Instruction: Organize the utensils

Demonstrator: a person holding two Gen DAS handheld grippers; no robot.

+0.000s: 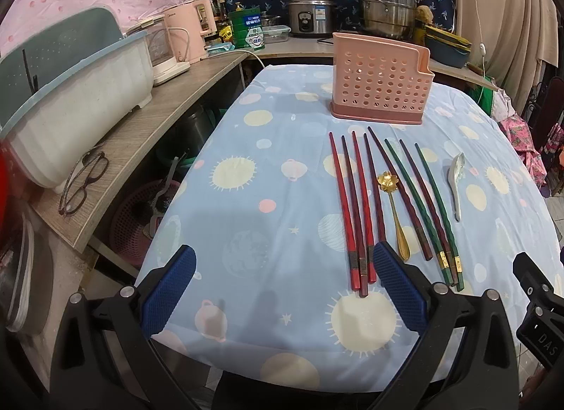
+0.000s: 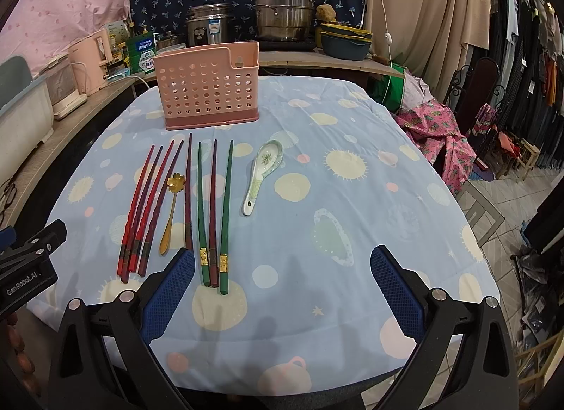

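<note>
Both tools hang spread and empty over the near edge of the worktop: the left tool and the right tool. Just ahead of them, the chopsticks, gold spoon and ceramic spoon lie side by side, handles toward the tools (probably for easy picking). Farther ahead stands the pink holder, apparently empty. A planet-print cloth covers the worktop; pots crowd the shelf behind.
</note>
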